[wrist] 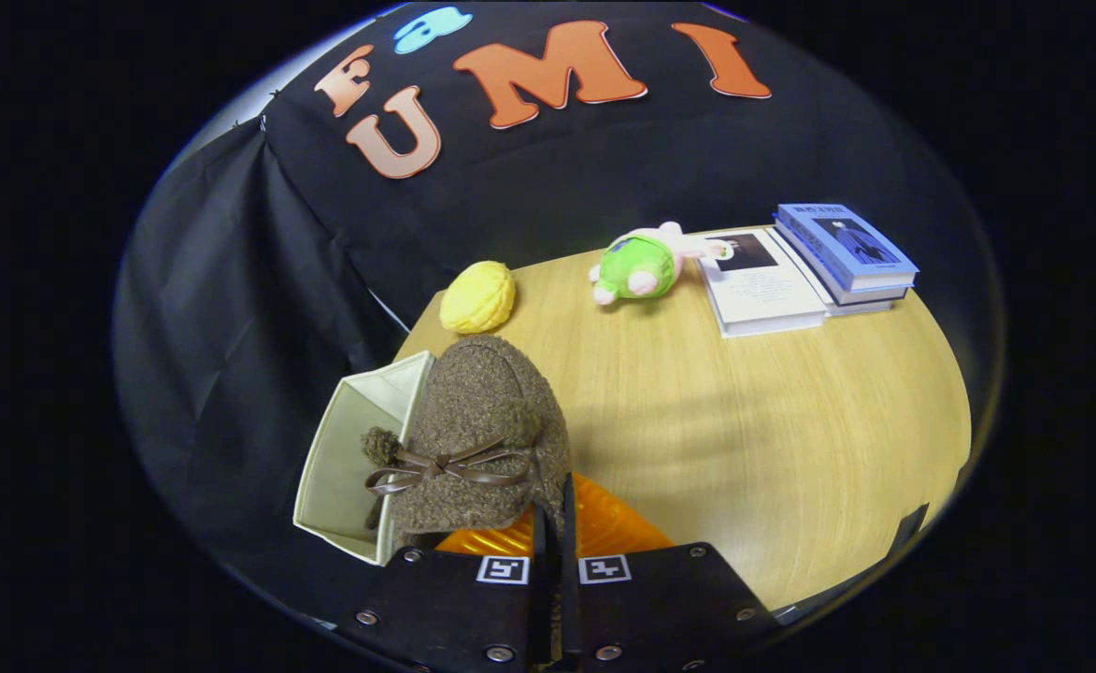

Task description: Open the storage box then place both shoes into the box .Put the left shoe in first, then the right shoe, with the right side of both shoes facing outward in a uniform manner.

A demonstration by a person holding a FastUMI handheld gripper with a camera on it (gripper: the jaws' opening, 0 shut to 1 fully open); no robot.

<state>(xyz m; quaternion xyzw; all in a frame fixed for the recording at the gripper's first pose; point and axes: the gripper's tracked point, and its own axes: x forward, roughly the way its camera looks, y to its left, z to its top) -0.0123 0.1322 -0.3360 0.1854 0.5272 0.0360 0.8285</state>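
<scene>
A person's handheld gripper (552, 551) carries a brown fleece slipper (482, 439) with a thin bow across its front. The two fingers are drawn close together and clamped on the slipper's rim, with only a narrow slot between them; the orange lining shows just ahead of the fingers. The slipper hangs over the right edge of an open cream storage box (342, 467), which sits at about ten o'clock from the fingers at the near-left corner of a wooden table (772, 421).

The step in hand looks like lowering a shoe into the open box. Whether this is the left shoe or the right one I cannot tell, and no second shoe can be made out. The next move calls for shifting the slipper toward ten o'clock, over the opening, turning it so its right side faces outward, then easing it down before letting go.

Much of the box's inside is hidden behind the slipper, so its contents are unclear. Beyond the slipper, at twelve o'clock, lies a yellow knitted ball (478, 296); at one o'clock a green and pink plush toy (646, 266); at two o'clock a stack of books (818, 266).
</scene>
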